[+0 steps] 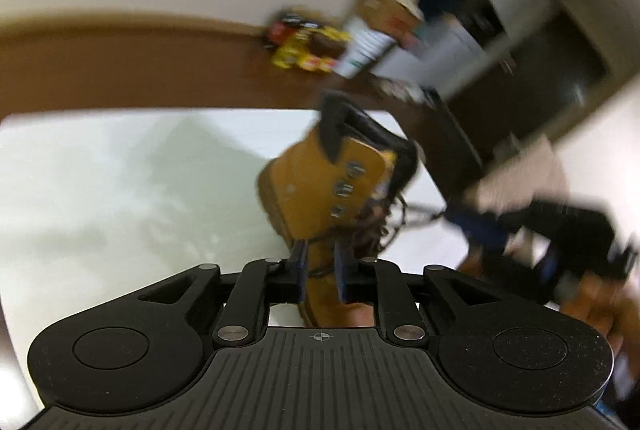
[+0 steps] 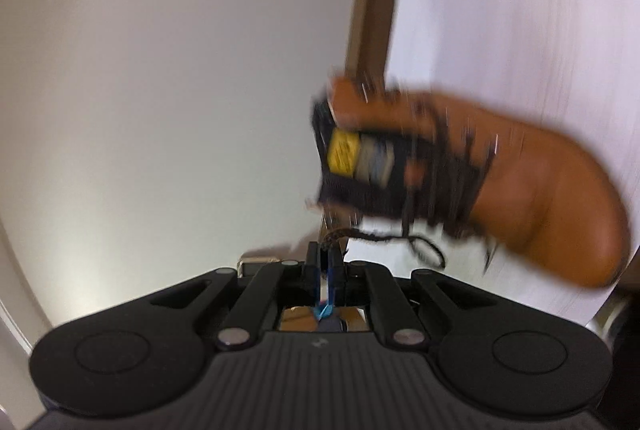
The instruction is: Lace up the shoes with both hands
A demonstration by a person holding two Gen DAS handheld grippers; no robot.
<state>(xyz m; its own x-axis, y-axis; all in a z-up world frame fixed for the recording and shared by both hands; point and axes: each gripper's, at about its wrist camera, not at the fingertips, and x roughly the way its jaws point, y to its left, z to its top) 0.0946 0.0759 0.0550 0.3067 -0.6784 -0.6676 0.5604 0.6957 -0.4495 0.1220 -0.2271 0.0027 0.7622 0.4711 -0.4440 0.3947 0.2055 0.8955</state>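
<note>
Your tan boot (image 1: 320,186) with its black collar lies on the white counter (image 1: 120,190), brown lace (image 2: 384,236) trailing loose. Your right gripper (image 2: 325,262) pinches the lace end; your left gripper (image 1: 320,270) has fingers apart around the toe.

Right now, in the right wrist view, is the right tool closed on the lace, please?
Yes, the right tool is pinched shut on the dark lace, which runs from it toward the boot.
</note>
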